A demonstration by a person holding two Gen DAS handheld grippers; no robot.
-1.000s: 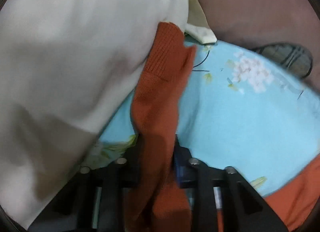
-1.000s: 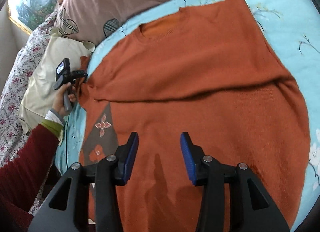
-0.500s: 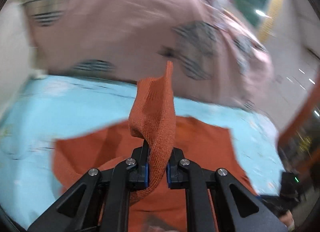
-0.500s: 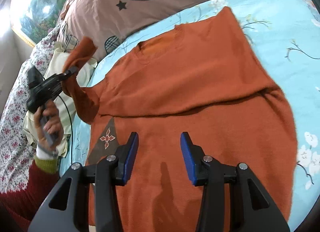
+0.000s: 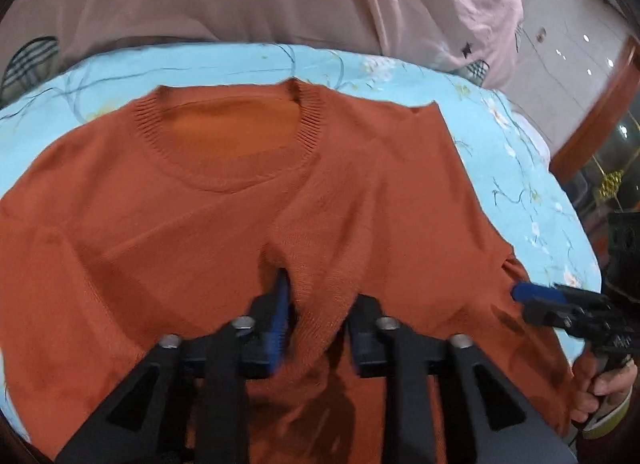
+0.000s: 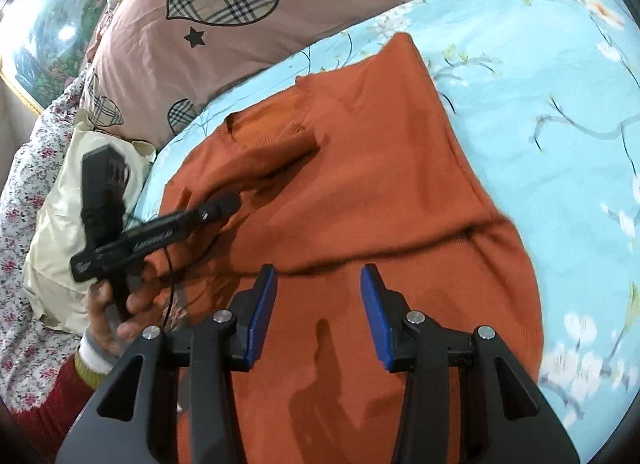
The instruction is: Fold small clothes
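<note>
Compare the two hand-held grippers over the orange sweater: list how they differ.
The left hand-held gripper has the orange knitted sweater's sleeve cuff between its opening jaws; the right hand-held gripper has nothing between its open jaws. The left reaches over the chest near the collar, the right over the lower body. Both have black frames with blue pads.

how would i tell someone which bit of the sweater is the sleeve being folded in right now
Find the orange sweater spread flat on the light blue floral sheet. Near its neckline, one sleeve lies folded across the chest, its ribbed cuff pointing inward. Unlike the flat body around it, it is a raised narrow band, and it runs between the opening left tongs.
</note>
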